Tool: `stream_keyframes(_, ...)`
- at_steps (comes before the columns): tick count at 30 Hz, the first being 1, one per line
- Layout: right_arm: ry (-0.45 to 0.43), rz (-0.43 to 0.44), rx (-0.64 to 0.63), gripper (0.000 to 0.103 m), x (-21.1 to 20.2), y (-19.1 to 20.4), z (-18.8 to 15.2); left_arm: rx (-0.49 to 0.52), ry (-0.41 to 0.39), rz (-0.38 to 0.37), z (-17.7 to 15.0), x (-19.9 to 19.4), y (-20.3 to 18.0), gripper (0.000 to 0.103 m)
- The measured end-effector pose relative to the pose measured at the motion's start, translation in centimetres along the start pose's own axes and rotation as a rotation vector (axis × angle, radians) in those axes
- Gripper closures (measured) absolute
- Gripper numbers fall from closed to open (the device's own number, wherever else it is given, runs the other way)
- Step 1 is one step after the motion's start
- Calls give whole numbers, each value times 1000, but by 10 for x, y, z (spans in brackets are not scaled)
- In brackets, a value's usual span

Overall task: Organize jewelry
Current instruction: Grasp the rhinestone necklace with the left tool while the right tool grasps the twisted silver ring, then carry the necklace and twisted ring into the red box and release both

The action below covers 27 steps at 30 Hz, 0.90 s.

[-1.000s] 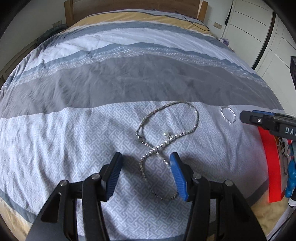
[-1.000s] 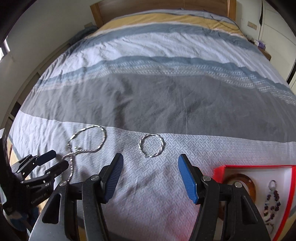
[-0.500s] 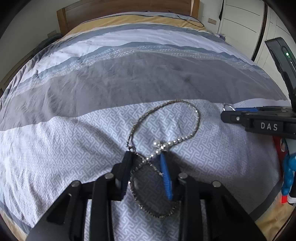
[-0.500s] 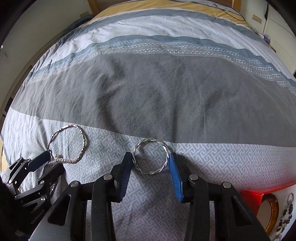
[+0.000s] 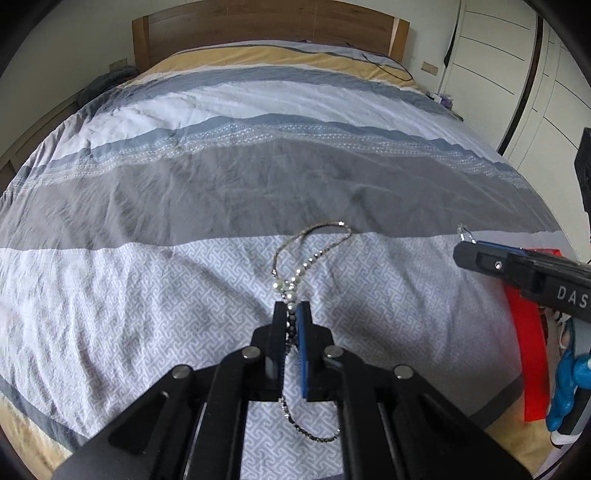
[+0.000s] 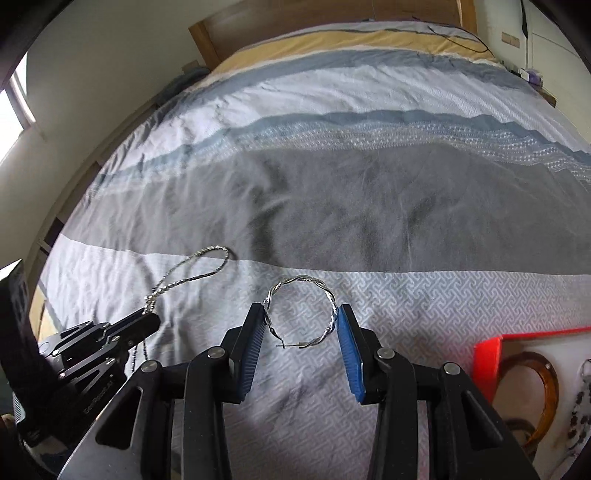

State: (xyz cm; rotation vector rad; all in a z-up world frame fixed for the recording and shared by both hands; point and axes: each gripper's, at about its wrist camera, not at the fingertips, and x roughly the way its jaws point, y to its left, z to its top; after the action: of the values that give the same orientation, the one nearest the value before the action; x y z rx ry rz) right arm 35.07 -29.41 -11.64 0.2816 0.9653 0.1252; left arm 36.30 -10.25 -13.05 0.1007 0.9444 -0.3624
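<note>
A silver beaded necklace (image 5: 314, 254) with small pearls hangs from my left gripper (image 5: 293, 308), which is shut on it and holds it lifted off the bedspread. Its far loop trails on the cover, and a lower loop hangs under the jaws. It also shows in the right wrist view (image 6: 192, 271). My right gripper (image 6: 300, 314) is shut on a twisted silver hoop (image 6: 301, 314), its pads pressing both sides of the ring. The left gripper (image 6: 147, 319) shows at the left of the right wrist view.
A red tray (image 6: 487, 354) at the right holds an amber bangle (image 6: 543, 391) and beaded pieces. The striped bedspread (image 5: 258, 177) stretches ahead to a wooden headboard (image 5: 266, 26). White wardrobe doors stand at the right.
Both grippers have closed: the left on the necklace, then lifting it so its loop pulled narrow; the right around the hoop, which is now held between the pads.
</note>
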Motion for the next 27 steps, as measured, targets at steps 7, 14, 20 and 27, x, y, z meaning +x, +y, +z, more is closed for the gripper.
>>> stream_keyframes(7,-69,25,-2,63,-64,7,-6,32,-61,4,13,-52,-19,98)
stream_keyframes(14,-135,1,-2,63,-140,-7,-20,76,-130,-25,22,-111,-61,98)
stream_keyframes(20,-190,-61,11,63,-204,-47,-39,131,-176,-87,24,-147,-122,98)
stream_keyframes(27,-214,-139,47,63,-247,-101,-59,193,-163,-175,19,-146,-198,98)
